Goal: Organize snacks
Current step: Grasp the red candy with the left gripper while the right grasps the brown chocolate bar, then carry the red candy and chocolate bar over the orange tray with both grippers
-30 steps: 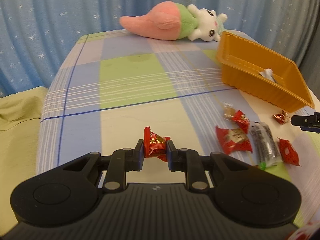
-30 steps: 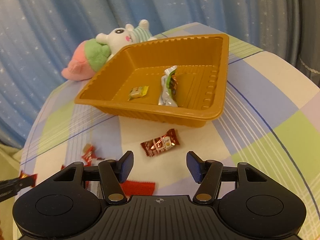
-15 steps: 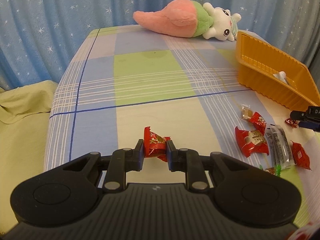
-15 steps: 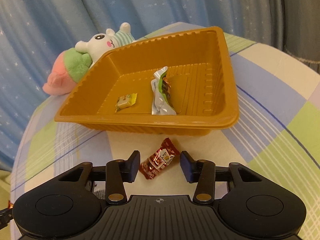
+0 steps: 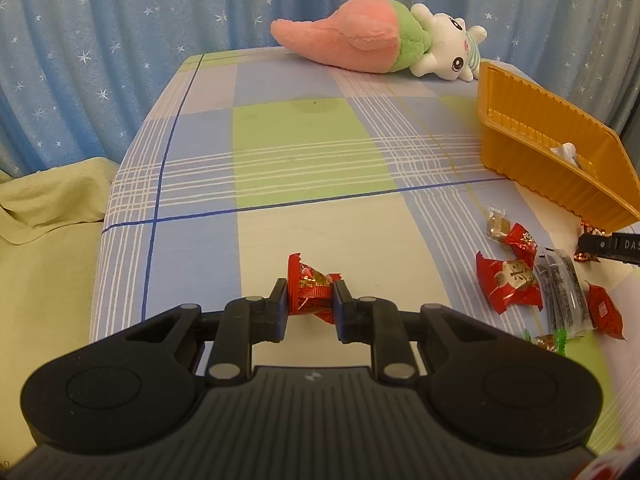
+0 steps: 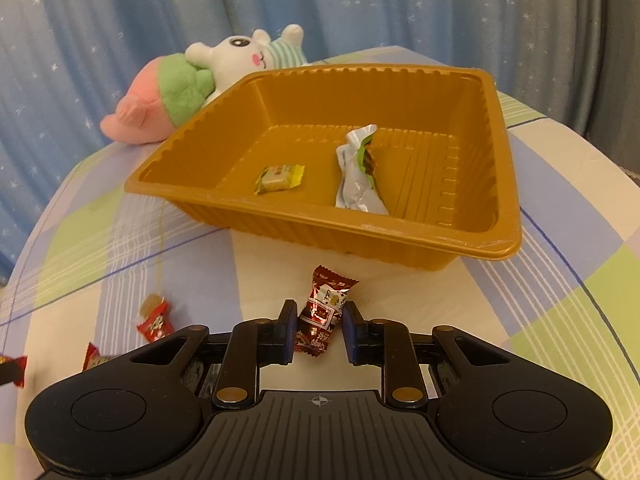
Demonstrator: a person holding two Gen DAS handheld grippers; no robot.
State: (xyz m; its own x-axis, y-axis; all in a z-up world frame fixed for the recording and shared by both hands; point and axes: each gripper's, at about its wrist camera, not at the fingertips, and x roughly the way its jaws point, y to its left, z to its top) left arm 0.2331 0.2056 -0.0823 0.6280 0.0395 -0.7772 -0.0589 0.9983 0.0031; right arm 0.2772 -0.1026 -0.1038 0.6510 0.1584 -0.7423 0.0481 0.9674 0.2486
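Left gripper (image 5: 309, 305) is clamped on a red candy (image 5: 310, 293), right gripper (image 6: 319, 328) pinches a brown candy (image 6: 323, 312) just short of the orange tray (image 6: 400, 242), which holds two snacks, with a handful (image 5: 516, 280) left on the table.

Open cloth (image 5: 304, 152): wide bare stretch ahead of left gripper (image 5: 310, 306), running to plush (image 5: 376, 42) at far edge.
Right side: wrappers (image 5: 516, 276) scattered near tray (image 5: 560, 160), crowding any low pass there.
Ahead of right gripper (image 6: 318, 326): tray wall (image 6: 360, 240) close in front, blocking a level path.
Tray floor: yellow candy (image 6: 278, 178) and silver pack (image 6: 358, 172) apart, bare patches on either side.
Behind tray: plush touching far rim.
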